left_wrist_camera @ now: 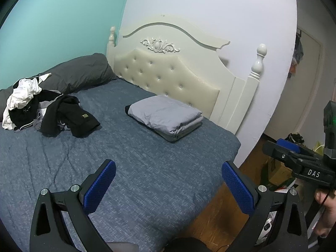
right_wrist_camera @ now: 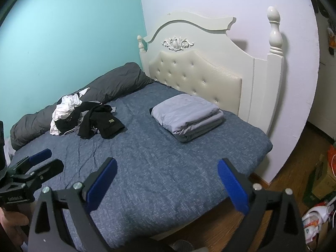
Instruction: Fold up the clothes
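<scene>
From the left wrist camera, the left gripper (left_wrist_camera: pixel 168 180) hangs above the near part of the bed (left_wrist_camera: pixel 147 168), its blue-padded jaws spread wide with nothing between them. A heap of unfolded clothes (left_wrist_camera: pixel 48 111), black and white pieces tangled together, lies near the bed's far left edge, up against a rolled grey duvet (left_wrist_camera: pixel 84 71) that runs along the teal wall (left_wrist_camera: pixel 52 21). A folded stack of grey garments (left_wrist_camera: pixel 168 117) sits close to the headboard end, near the bed's right edge and just in front of the cream tufted headboard (left_wrist_camera: pixel 168 69). The right gripper (left_wrist_camera: pixel 294 157) enters at the right edge of this view, over the wooden floor (left_wrist_camera: pixel 220 205) beside the bed; whether its jaws are apart cannot be told from this angle. From the right wrist camera, the right gripper (right_wrist_camera: pixel 167 180) hovers over the bed's (right_wrist_camera: pixel 157 168) near right corner, jaws spread and holding nothing. The heap of unfolded clothes (right_wrist_camera: pixel 88 117) lies toward the far left side, and the folded stack (right_wrist_camera: pixel 189 115) rests by the headboard (right_wrist_camera: pixel 199 73), well apart from the heap. The left gripper (right_wrist_camera: pixel 40 161) shows at the left edge, above the bed's near left part, its fingers apart.
</scene>
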### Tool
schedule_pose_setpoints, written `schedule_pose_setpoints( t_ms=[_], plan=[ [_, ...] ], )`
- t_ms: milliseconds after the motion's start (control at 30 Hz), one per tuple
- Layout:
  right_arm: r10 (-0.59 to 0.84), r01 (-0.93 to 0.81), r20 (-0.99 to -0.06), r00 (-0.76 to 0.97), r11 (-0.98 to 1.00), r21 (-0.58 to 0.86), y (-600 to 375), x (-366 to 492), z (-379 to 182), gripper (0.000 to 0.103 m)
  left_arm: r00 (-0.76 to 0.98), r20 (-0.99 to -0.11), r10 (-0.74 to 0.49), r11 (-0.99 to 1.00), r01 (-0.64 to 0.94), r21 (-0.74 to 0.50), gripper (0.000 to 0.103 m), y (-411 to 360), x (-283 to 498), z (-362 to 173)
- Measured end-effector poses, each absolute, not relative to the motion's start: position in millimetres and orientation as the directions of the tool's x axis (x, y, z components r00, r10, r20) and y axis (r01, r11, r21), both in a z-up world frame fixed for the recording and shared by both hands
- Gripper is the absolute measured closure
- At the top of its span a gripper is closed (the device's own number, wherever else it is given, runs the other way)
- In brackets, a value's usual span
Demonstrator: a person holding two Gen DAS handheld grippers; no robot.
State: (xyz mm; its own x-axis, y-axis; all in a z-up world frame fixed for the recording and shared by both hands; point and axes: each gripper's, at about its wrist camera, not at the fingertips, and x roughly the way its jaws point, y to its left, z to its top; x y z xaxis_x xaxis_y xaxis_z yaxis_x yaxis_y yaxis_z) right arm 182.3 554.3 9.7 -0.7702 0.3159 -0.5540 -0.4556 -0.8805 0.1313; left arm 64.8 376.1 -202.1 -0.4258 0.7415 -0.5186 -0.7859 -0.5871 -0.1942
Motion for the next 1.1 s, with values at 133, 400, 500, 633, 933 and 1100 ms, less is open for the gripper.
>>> schedule_pose_setpoints(
  t_ms=[133, 400, 500, 633, 933, 1100],
  plan=[
    [0.320, -0.460, -0.554, -0.769, -0.878, 0.132, 554.0, 184.2, 10.2, 0.000, -0.424, -0.520, 0.742, -0.588, -0.785, -0.198, 0.000, 373.3, 65.3, -200.2],
    [0.323, -0.462, -0.561, -0.762, -0.879, 0.121, 549.7, 185.6, 7.7, 0.000, -0.431, -0.521, 0.736, -0.598, -0.776, -0.203, 0.000, 368.6, 63.8, -198.2],
    [0.333, -0.468, -0.558, -0.760, -0.876, 0.115, 548.3, 186.6, 7.0, 0.000, -0.432, -0.523, 0.735, -0.598, -0.776, -0.199, 0.000, 367.2, 64.4, -197.0],
    [0.332, -0.467, -0.558, -0.760, -0.877, 0.114, 547.2, 187.9, 6.5, 0.000, -0.428, -0.524, 0.737, -0.594, -0.780, -0.199, 0.000, 366.6, 65.7, -195.5],
    [0.327, -0.460, -0.558, -0.763, -0.881, 0.111, 547.0, 189.1, 6.7, 0.000, -0.432, -0.528, 0.731, -0.595, -0.783, -0.183, 0.000, 366.2, 68.8, -196.0],
    [0.329, -0.458, -0.557, -0.762, -0.882, 0.106, 547.4, 188.8, 6.3, 0.000, -0.435, -0.526, 0.731, -0.597, -0.781, -0.184, 0.000, 365.6, 68.7, -196.0]
  ],
)
